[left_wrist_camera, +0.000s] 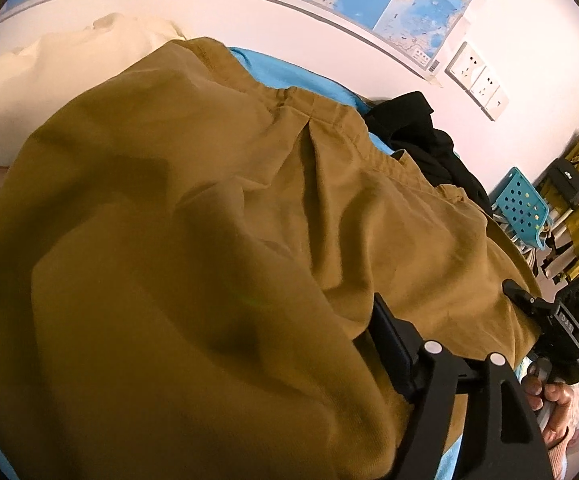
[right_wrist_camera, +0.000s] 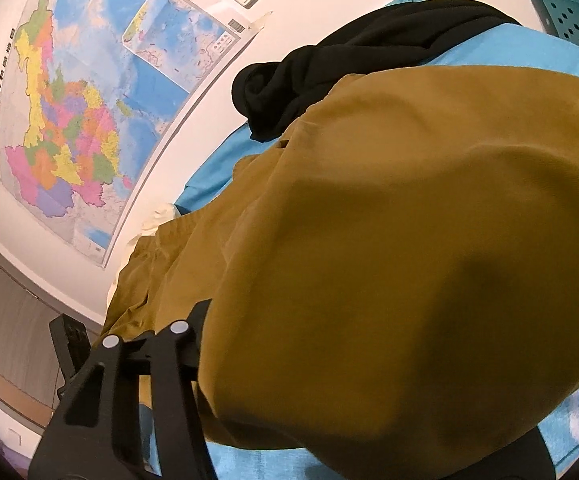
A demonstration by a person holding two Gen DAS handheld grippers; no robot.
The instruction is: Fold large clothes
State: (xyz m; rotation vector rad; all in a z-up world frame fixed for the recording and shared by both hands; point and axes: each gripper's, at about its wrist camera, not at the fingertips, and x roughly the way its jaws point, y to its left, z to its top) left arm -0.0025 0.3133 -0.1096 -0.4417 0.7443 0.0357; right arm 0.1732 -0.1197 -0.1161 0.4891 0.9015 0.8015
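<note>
A large mustard-brown garment (left_wrist_camera: 217, 240) with an elastic waistband lies bunched over a blue cloth-covered surface (left_wrist_camera: 285, 76); it fills most of both views and also shows in the right wrist view (right_wrist_camera: 389, 220). My left gripper (left_wrist_camera: 385, 320) is shut on a fold of the brown garment, its fingertips buried in the fabric. The other hand-held gripper (left_wrist_camera: 557, 320) shows at the right edge of the left wrist view. My right gripper (right_wrist_camera: 193, 316) is shut on the garment's edge, with cloth draped over one finger.
A black garment (left_wrist_camera: 421, 132) lies behind the brown one near the wall, also in the right wrist view (right_wrist_camera: 349, 52). A cream cloth (left_wrist_camera: 49, 72) lies at far left. A teal perforated basket (left_wrist_camera: 523, 204), wall sockets (left_wrist_camera: 477, 80) and a wall map (right_wrist_camera: 81, 112) stand around.
</note>
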